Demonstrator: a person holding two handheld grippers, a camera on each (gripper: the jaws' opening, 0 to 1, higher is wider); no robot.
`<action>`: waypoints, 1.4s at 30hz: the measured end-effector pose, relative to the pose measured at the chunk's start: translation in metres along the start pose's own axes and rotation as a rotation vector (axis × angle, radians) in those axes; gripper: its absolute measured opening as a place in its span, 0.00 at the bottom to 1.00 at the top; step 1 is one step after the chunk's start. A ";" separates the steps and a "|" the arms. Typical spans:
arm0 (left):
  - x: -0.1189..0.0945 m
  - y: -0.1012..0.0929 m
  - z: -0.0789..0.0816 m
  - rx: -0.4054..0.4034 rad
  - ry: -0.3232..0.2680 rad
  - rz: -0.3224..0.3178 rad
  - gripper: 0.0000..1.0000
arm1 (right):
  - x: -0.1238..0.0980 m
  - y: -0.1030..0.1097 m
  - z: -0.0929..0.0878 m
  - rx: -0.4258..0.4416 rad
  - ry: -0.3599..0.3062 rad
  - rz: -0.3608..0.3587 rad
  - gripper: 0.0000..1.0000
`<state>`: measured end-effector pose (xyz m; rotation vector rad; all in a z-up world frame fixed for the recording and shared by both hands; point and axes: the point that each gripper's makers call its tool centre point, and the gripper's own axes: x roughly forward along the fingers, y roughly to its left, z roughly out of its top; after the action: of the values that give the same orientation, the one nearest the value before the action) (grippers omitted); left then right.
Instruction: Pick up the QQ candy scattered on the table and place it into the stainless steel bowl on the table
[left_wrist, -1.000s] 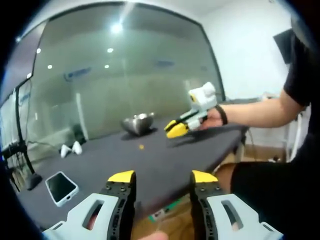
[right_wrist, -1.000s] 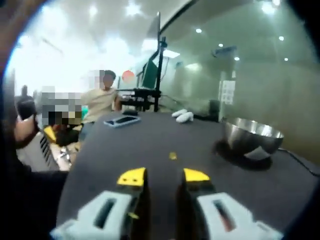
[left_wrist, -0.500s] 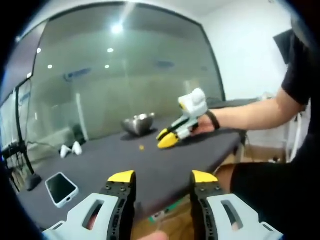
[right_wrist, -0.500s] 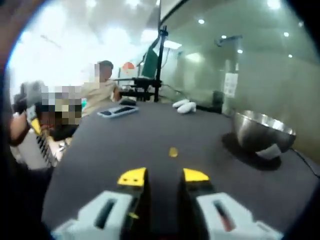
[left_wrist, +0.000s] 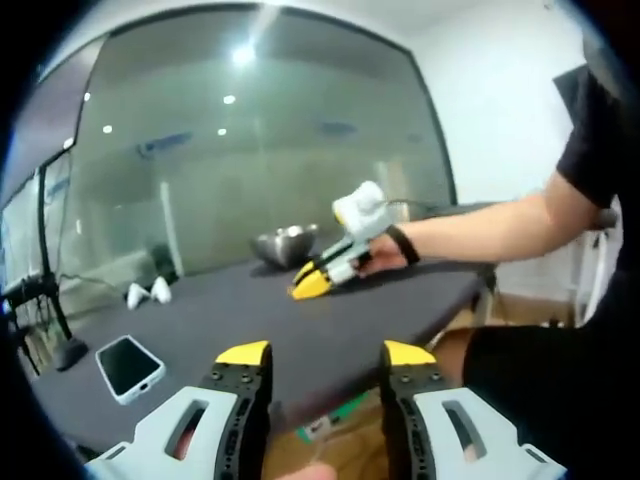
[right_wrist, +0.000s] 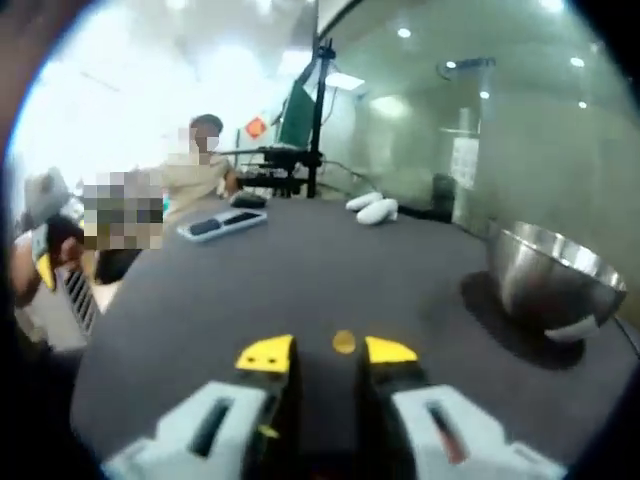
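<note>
QQ candy (right_wrist: 343, 343) now sits at lower centre of the right gripper view, just ahead of the right gripper (right_wrist: 327, 352), whose jaws stand slightly parted and empty; it has closed in. Stainless steel bowl (right_wrist: 556, 288) waits right. Left gripper (left_wrist: 327, 354) hangs open off the bench (right_wrist: 300, 270).

On the table (right_wrist: 200, 300), the QQ candy (right_wrist: 343, 343) lies toward the near edge, just beyond the tips of the right gripper (right_wrist: 327, 352) and between its jaws. The stainless steel bowl (right_wrist: 553, 285) stands to the right of the candy, near the right edge. A phone (right_wrist: 221, 223) lies toward the far left edge, and two small earbud-like objects (right_wrist: 372, 207) sit by the far edge. In the left gripper view, the left gripper (left_wrist: 327, 353) hangs off the near edge, with the right gripper (left_wrist: 320, 278) over the tabletop before the bowl (left_wrist: 283, 244).
</note>
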<state>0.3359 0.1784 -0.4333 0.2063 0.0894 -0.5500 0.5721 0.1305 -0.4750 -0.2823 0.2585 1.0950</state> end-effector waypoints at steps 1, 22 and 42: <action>0.000 0.000 0.000 0.001 0.001 -0.001 0.44 | 0.001 0.000 -0.001 0.004 0.002 -0.001 0.26; -0.003 -0.002 -0.002 0.010 0.003 -0.005 0.44 | 0.013 -0.006 -0.001 0.045 0.003 0.018 0.09; 0.000 -0.004 0.001 0.021 0.002 -0.016 0.44 | -0.022 -0.048 0.038 0.009 -0.104 -0.129 0.09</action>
<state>0.3337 0.1744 -0.4330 0.2271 0.0873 -0.5667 0.6081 0.1050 -0.4274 -0.2303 0.1508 0.9776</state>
